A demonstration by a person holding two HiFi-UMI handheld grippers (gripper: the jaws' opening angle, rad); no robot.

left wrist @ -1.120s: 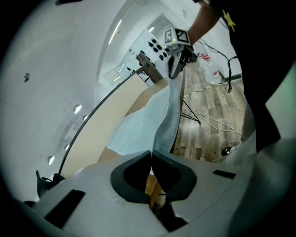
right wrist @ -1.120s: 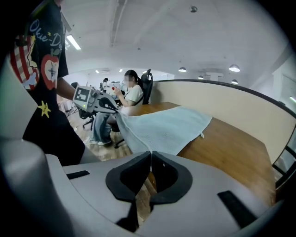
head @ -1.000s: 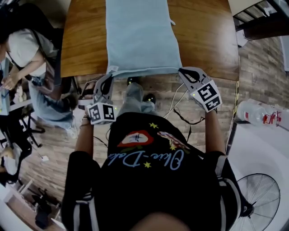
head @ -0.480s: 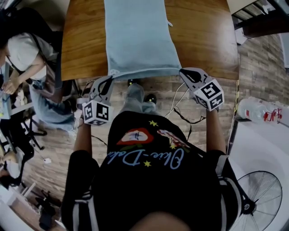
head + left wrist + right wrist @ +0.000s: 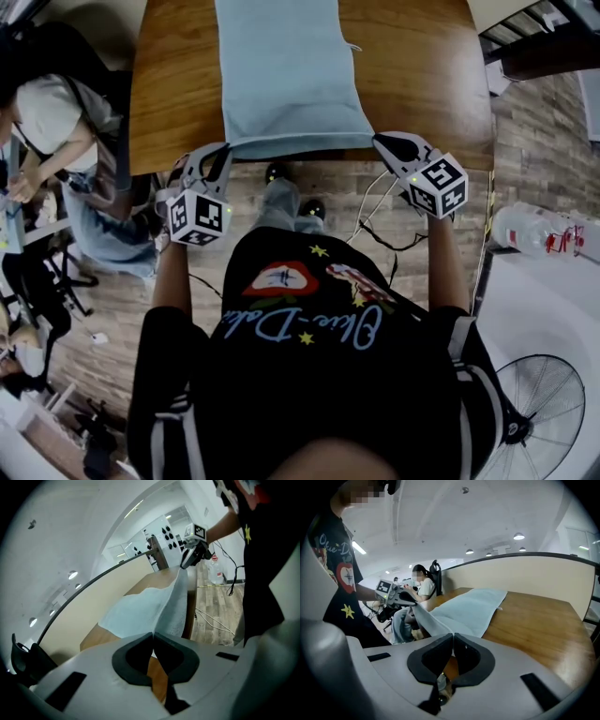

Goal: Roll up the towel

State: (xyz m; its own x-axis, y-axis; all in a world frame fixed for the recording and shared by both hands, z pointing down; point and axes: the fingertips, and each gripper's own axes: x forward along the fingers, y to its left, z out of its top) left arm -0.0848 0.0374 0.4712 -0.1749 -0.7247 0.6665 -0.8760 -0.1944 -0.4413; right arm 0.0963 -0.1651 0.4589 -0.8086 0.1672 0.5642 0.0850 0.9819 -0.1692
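At the table's point(image 5: 422, 84) near edge, I had my left gripper point(image 5: 223, 150) and right gripper point(image 5: 382, 142) each clenched on a near corner of the towel point(image 5: 291, 75); the rest lay flat along the tabletop; no roll had formed, so, as I judged it, all the rolling remained.

open-plan office / lab workspace

wooden table point(image 5: 412, 84) has a beige partition point(image 5: 543, 576) along its far edge, desk-divider style. white ceiling with rows of recessed lights point(image 5: 518, 536) and long strip lights. another person point(image 5: 56, 103) sits past the table's left edge, in a black high-back office chair point(image 5: 437, 571). the left gripper view shows a white wall panel with rows of black fittings point(image 5: 171, 534) at the far end of the room. wood-plank floor point(image 5: 534, 159), with loose cables point(image 5: 375, 211) trailing below the table's near edge. floor fan point(image 5: 539, 412) and a plastic bottle point(image 5: 534, 232) on a white surface off the table's right side.
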